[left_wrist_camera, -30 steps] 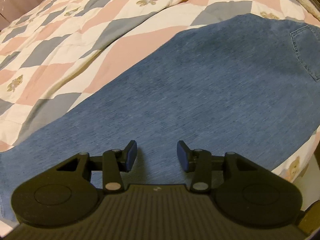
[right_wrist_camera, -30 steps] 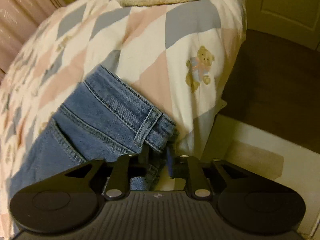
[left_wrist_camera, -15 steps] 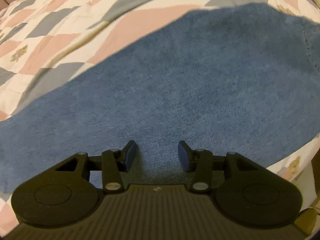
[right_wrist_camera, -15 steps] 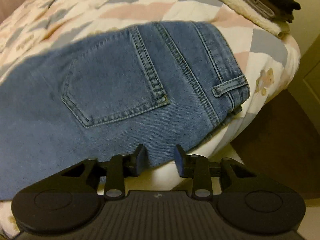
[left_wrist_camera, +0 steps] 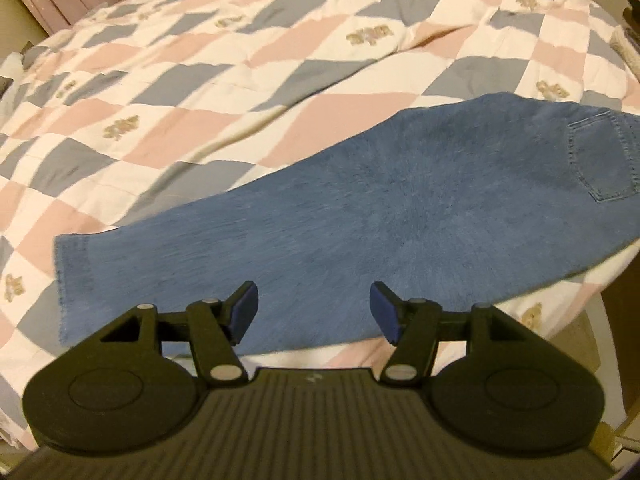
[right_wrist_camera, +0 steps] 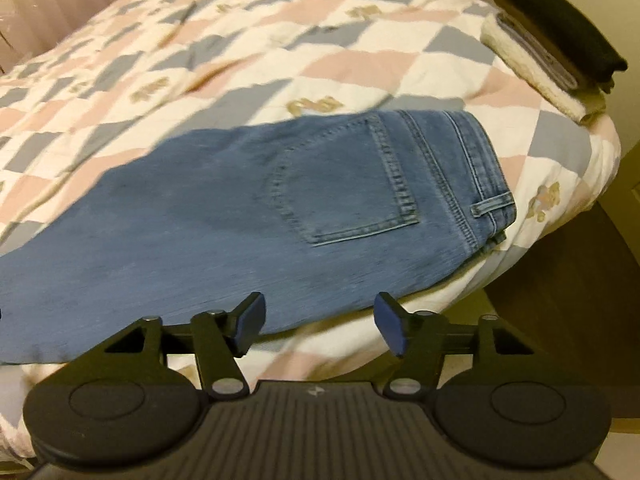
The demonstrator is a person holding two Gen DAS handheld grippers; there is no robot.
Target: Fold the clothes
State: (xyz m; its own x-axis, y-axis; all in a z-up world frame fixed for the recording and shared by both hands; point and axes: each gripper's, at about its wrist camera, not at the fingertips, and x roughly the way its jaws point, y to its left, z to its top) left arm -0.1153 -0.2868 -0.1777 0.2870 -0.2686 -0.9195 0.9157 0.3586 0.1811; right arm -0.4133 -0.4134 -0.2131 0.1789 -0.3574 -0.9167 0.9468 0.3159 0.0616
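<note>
The jeans point(left_wrist_camera: 360, 216) lay flat along the near edge of the bed point(left_wrist_camera: 240, 60), carrying no readable label. The left claw point(left_wrist_camera: 312, 312) and right claw point(right_wrist_camera: 318, 322) were both opening, holding nothing.

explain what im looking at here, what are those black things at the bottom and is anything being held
Those black parts are handheld tongs, one in each of a person's hands, each carrying a wide-angle camera looking along its two fingers. One picture is from the left tongs, the other from the right tongs. Both look down at a bed with a checked quilt. Blue jeans lie flat on it, back pocket up. A stack of folded clothes sits at the bed's corner. Both tongs are opening, with nothing between their fingers.
</note>
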